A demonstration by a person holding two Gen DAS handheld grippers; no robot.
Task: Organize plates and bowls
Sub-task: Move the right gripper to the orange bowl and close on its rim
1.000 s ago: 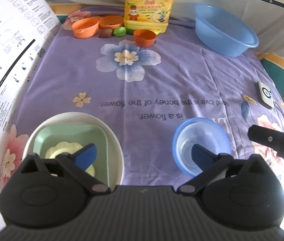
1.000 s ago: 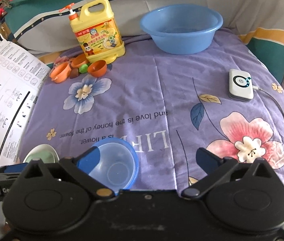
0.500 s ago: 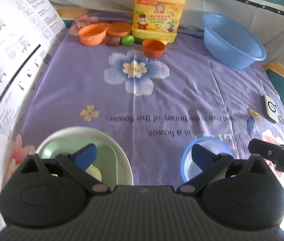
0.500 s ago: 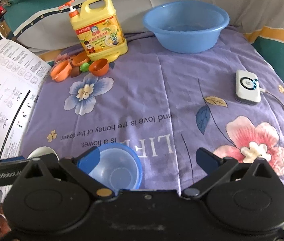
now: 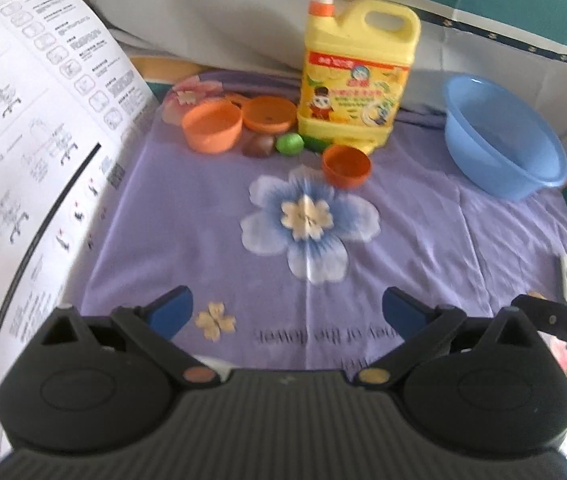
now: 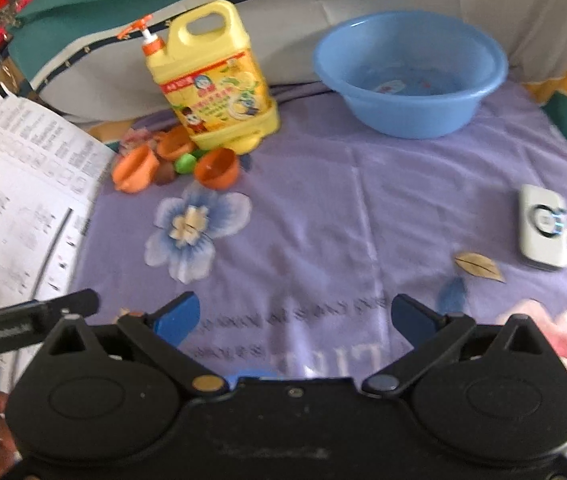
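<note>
Both of my grippers hang over the purple flower-printed cloth (image 5: pixel 423 232), jaws spread wide and empty: the left gripper (image 5: pixel 286 307) and the right gripper (image 6: pixel 294 315) each frame bare fabric.

The tall yellow plastic detergent jug (image 5: pixel 353 80) is my landmark. Just in front of it, to its left, sit three small orange plastic bowls (image 5: pixel 212 127), loosely clustered with a little green ball (image 5: pixel 289 144) and a brown one (image 5: pixel 258 146) between them. To the jug's right stands a wide blue plastic wash basin (image 6: pixel 409 72). Farther right and nearer me lies a small white device (image 6: pixel 543 228). A large printed instruction sheet (image 5: pixel 23 152) fills the left side.

At the bottom edge of the right view, a sliver of blue rim (image 6: pixel 255 376) peeks from under the gripper body. I cannot tell what dish it belongs to.

I judge the orange bowls light, stiff and somewhat slick. They would likely skid on the soft cloth if nudged, so I would pinch one across its rim wall, one finger inside and one outside.
</note>
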